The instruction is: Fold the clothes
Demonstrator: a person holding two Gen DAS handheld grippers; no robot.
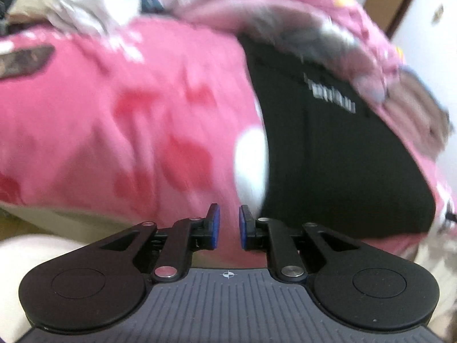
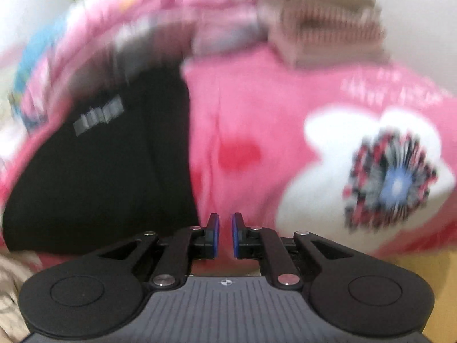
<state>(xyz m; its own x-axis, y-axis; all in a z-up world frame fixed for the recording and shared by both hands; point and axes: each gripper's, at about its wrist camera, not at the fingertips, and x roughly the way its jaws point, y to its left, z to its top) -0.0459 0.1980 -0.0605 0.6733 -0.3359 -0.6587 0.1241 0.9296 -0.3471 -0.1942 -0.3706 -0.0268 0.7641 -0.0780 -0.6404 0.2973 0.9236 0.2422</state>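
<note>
Both views were heavily motion-blurred. The black garment (image 1: 328, 154) lay flat on the pink patterned cover (image 1: 114, 114), ahead of both grippers. It carried a short line of pale printed lettering (image 1: 332, 94); the characters were too smeared to read in either view. In the right wrist view the same lettering appeared as a grey band (image 2: 98, 115) on the upper left of the garment.

The left gripper (image 1: 229, 225) stood over the cover at the lower left edge of the black garment. Its blue pads (image 1: 216, 228) were parted by a narrow gap, with no fabric between them: the jaws were released.

The right gripper (image 2: 225, 234) stood just off the garment's lower right edge. Its pads (image 2: 236, 235) showed a still narrower gap, also free of fabric; the jaws were released, barely parted.

Items seen only in the left wrist view:
- a brown door or panel (image 1: 397, 3) against a white wall, upper right;
- pale crumpled fabric (image 1: 94, 3) beyond the cover, upper left;
- a dark patch (image 1: 25, 57) on the cover at the left edge.

Items seen only in the right wrist view:
- a large white flower motif (image 2: 357, 157) with a red, black and blue centre (image 2: 391, 183) on the cover;
- faint pale lettering (image 2: 391, 91) above the motif, unreadable;
- a brownish folded stack (image 2: 328, 31) at the top;
- beige fabric (image 2: 11, 285) at the lower left.
</note>
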